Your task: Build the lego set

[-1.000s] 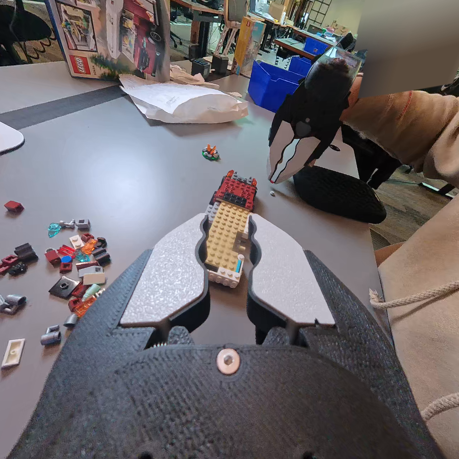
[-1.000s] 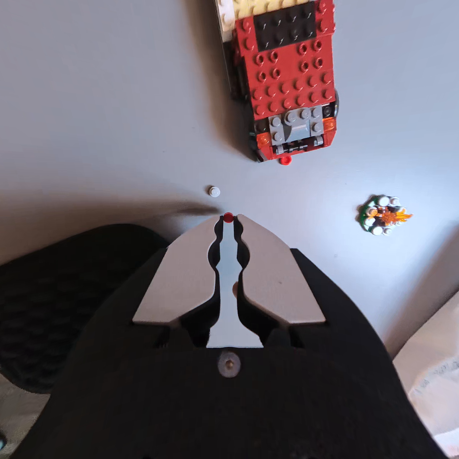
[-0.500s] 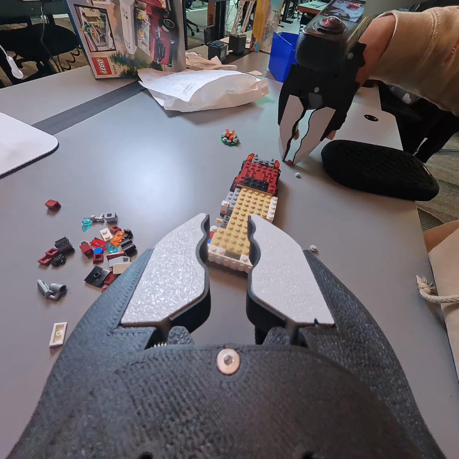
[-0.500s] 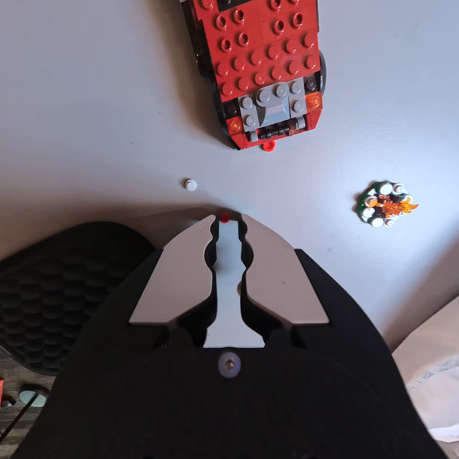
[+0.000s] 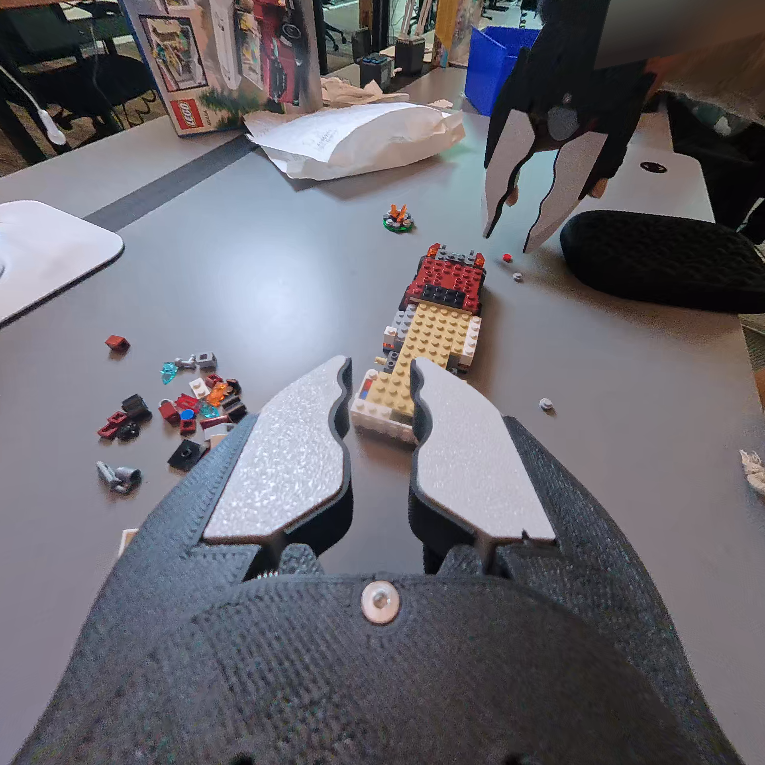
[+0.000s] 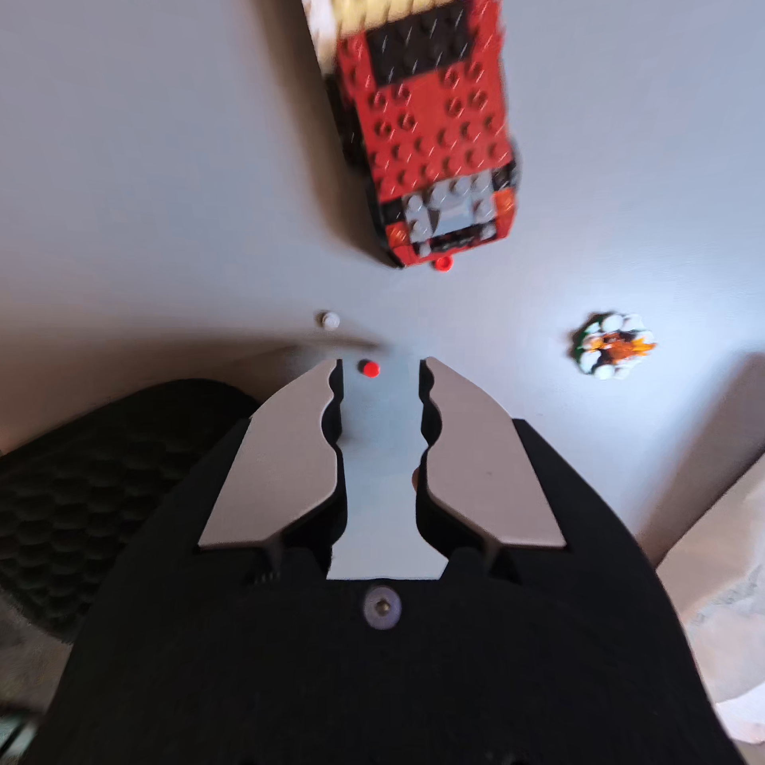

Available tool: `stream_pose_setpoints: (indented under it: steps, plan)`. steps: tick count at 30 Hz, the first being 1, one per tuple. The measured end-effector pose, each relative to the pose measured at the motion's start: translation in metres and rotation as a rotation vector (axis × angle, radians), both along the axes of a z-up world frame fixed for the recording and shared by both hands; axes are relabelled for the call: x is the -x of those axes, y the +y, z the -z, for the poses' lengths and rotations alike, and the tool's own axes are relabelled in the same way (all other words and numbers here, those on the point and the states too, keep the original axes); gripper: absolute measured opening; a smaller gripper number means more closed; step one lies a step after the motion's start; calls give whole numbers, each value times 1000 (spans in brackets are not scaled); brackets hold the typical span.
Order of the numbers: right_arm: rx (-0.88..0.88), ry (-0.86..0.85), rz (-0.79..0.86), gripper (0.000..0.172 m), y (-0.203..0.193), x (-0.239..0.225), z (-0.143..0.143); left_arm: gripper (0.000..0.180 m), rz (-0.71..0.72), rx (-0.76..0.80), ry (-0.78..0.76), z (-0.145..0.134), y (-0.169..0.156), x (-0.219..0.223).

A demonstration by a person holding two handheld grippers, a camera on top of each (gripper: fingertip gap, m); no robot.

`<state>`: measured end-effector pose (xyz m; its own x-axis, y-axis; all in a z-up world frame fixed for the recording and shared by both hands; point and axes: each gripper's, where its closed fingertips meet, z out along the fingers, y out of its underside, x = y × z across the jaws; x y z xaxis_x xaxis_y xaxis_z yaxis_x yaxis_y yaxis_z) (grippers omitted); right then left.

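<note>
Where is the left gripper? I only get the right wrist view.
Observer: The left gripper straddles the tan rear end of the model. I cannot tell whether it grips.
Operator: Is the red stud on the table?
Observer: Yes. The red stud lies on the table, and the open tips of the right gripper hang just above it.
Operator: Any spare parts?
Observer: A pile of loose pieces lies to the left gripper's left.
</note>
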<state>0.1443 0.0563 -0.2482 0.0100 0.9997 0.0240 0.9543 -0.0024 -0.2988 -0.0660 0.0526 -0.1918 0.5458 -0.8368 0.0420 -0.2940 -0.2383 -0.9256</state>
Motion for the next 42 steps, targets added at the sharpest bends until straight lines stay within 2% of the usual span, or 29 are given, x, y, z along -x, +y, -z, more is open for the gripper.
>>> stream_pose_setpoints:
  steps: [7, 12, 14, 17, 20, 25, 28, 33, 37, 40, 42]
  plan:
    - [-184, 466, 92, 34, 34, 61, -63, 25, -119, -78, 63, -3, 20, 27]
    - [-189, 642, 110, 22, 39, 87, -80, 11, -346, -165, 226, -2, 44, 71]
    - [-198, 692, 112, 20, 39, 94, -84, 1, -402, -144, 245, 0, 48, 83]
    - [-201, 755, 111, 17, 37, 105, -87, 0, -457, -89, 272, 5, 50, 97]
    - [-180, 796, 97, 17, 30, 112, -86, 0, -419, -17, 330, 21, 46, 100]
    - [-157, 808, 77, 16, 20, 110, -78, 0, -253, 161, 356, 55, 27, 84]
    - [-135, 807, 86, 16, 17, 105, -73, 0, -237, 166, 392, 65, 26, 80]
    - [-133, 828, 111, 16, 18, 95, -72, 0, -216, 159, 428, 72, 29, 73]
    - [-133, 845, 123, 16, 20, 92, -73, 5, -139, 136, 422, 71, 23, 56]
    - [-135, 866, 128, 16, 22, 91, -76, 14, -80, 111, 378, 64, 20, 44]
    - [-143, 877, 133, 16, 23, 89, -78, 18, -109, 79, 328, 52, 28, 46]
